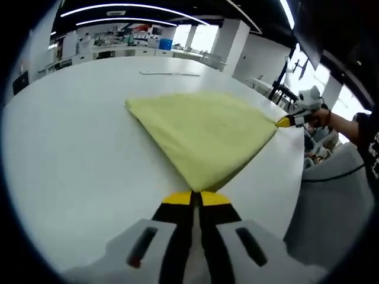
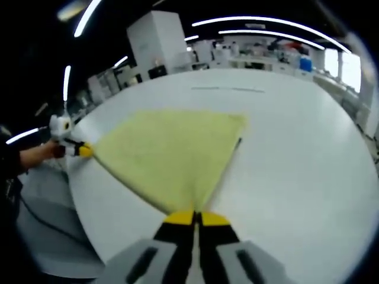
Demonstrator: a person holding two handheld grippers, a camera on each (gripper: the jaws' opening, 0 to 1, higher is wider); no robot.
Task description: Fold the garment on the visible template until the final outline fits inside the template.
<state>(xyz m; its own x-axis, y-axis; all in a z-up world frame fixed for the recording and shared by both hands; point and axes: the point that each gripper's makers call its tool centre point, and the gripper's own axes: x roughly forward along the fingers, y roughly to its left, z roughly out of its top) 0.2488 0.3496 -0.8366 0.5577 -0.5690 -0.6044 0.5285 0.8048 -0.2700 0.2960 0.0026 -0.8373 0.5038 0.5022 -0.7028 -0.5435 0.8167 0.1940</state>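
Both tongs (image 1: 196, 198) (image 2: 196, 218) pinch opposite corners of the yellow garment (image 1: 204, 133).

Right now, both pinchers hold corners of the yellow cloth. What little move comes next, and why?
Probably lift both corners and carry them across to the far edge. The left gripper and right gripper are shut on neighbouring corners of the yellow cloth, which lies flat on the white table.

Bright, even indoor light from ceiling strip lights (image 1: 124, 7), curved by fisheye. Windows (image 2: 350, 70) blown out, glare at far side. White table (image 1: 71, 160) reflects light softly, shadows faint. Strong barrel distortion toward edges. Right gripper view slightly softer, motion blur low in frame. Background lab clutter out of focus.
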